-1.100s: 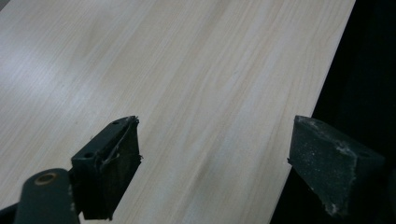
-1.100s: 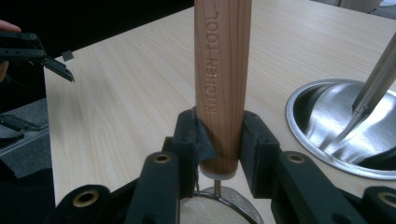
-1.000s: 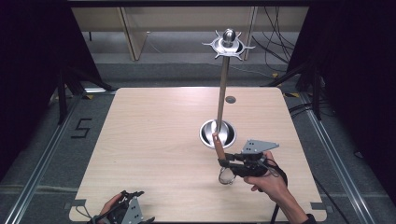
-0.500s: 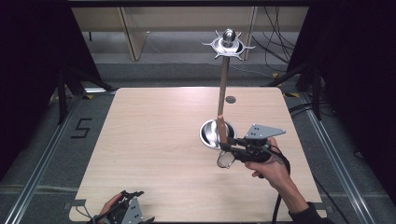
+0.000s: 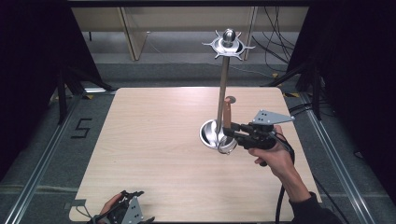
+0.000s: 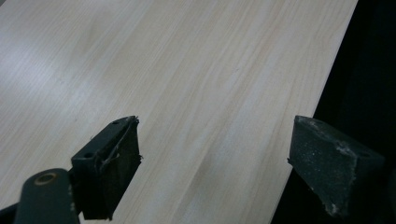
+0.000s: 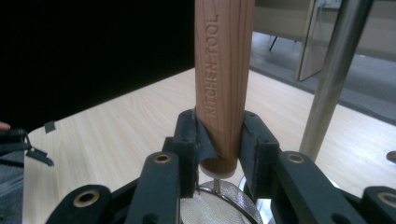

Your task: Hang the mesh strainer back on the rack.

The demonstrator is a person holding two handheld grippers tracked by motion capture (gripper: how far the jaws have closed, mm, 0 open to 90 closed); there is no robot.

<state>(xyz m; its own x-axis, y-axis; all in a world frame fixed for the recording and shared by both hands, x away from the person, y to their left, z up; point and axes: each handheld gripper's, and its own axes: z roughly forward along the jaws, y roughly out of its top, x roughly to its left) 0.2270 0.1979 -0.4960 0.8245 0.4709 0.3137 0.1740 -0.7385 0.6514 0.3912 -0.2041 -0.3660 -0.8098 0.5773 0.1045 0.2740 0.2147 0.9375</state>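
Nearest to me, at the front edge of the table (image 5: 154,140), my left gripper (image 5: 122,211) sits low with its jaws spread wide; in the left gripper view (image 6: 215,158) there is bare wood grain between the two black pads and nothing held. Farther in and to the right, my right gripper (image 5: 229,132) pinches a strainer (image 5: 227,145) by its wooden handle (image 7: 223,84), the pads pressed on both sides near the handle's lower end, with the words KITCHEN TOOL running up it. The handle stands nearly upright, and the mesh bowl (image 7: 219,205) hangs just below my jaws. Just beyond it stands the metal rack (image 5: 223,84): round base on the table, slim pole rising, a hooked crown (image 5: 228,43) at the top.
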